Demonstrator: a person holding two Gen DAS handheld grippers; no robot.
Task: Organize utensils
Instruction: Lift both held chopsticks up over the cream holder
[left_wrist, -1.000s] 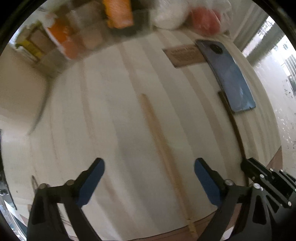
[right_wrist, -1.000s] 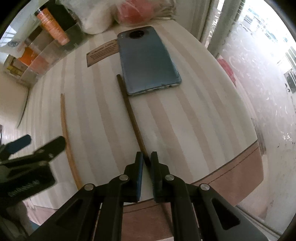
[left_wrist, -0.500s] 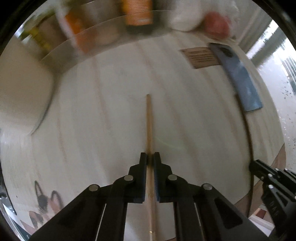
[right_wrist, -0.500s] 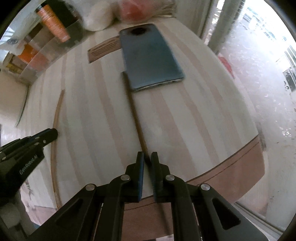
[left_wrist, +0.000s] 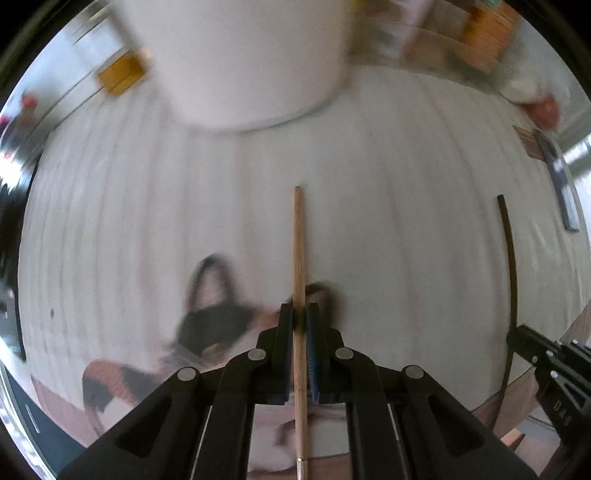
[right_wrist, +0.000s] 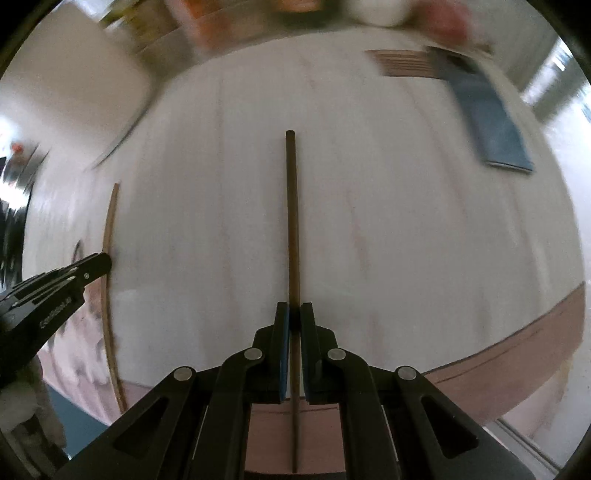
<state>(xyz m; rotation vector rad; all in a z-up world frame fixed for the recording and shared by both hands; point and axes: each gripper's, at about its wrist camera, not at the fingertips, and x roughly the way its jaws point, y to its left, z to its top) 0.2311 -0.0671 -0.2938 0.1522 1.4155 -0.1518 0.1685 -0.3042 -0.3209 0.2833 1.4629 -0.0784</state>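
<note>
Pale striped counter (left_wrist: 406, 221) below: left gripper (left_wrist: 299, 317) clamps a light wooden chopstick (left_wrist: 297, 240) pointing to 12 o'clock; right gripper (right_wrist: 291, 317) pinches a dark brown chopstick (right_wrist: 291, 221) likewise.

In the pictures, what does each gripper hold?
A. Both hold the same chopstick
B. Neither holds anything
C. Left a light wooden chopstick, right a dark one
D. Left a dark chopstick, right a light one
C: the left gripper has its jaws closed on the light wooden chopstick, and the right gripper on the dark chopstick.
</note>
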